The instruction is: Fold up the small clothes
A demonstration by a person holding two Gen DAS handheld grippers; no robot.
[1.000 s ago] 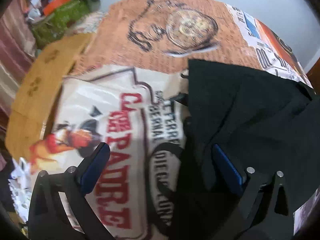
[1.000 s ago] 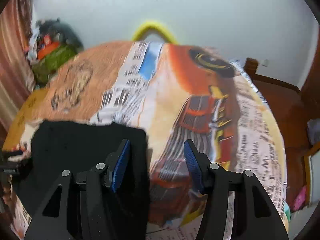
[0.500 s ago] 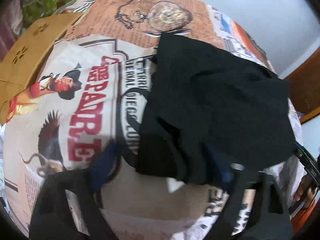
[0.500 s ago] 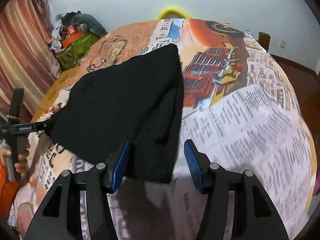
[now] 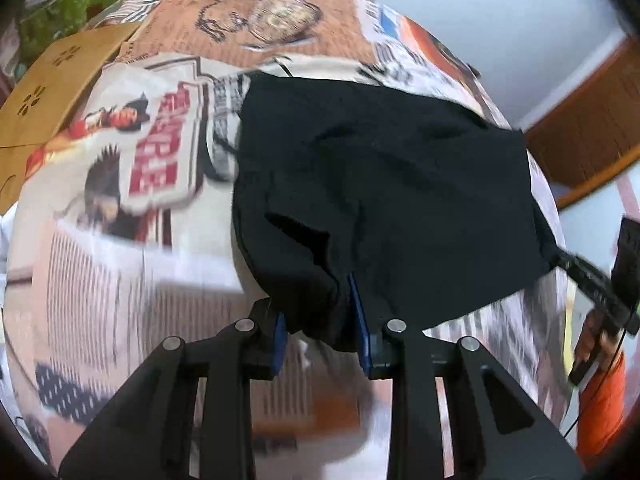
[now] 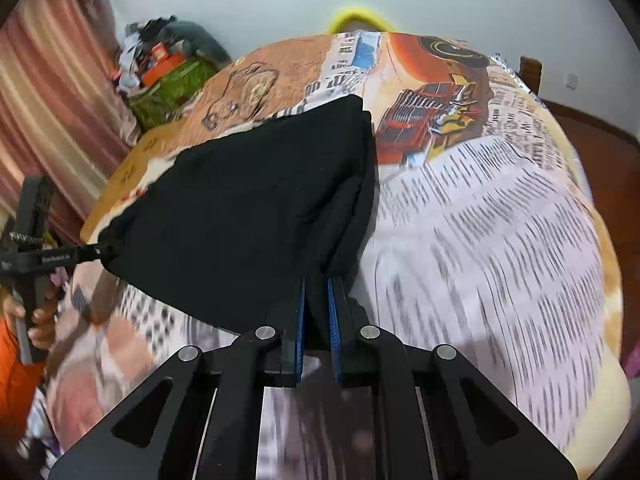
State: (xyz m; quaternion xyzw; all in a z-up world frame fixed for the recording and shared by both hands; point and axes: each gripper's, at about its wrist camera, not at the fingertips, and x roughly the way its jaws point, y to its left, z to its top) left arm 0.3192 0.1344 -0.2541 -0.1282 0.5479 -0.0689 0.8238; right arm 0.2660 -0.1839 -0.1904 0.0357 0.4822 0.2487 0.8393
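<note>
Both grippers closing on black garment (image 5: 384,184) w/ cloth between jaws, L gripper (image 5: 320,320) & R gripper (image 6: 316,316) pinching near corners, lifting it off printed bedspread (image 6: 480,240), apparently for a fold.

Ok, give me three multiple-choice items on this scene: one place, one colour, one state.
1. Where is the black garment?
A. over the printed cloth
B. on the floor
C. on the curtain

2. What colour are the pads of the right hand-held gripper?
A. red
B. blue
C. green

3. What is between the jaws of the left hand-held gripper?
A. nothing
B. a cardboard box
C. a bunch of the garment

A: it lies across the printed cloth.
B: blue strips show beside the fabric.
C: black fabric fills the closing jaws.
</note>
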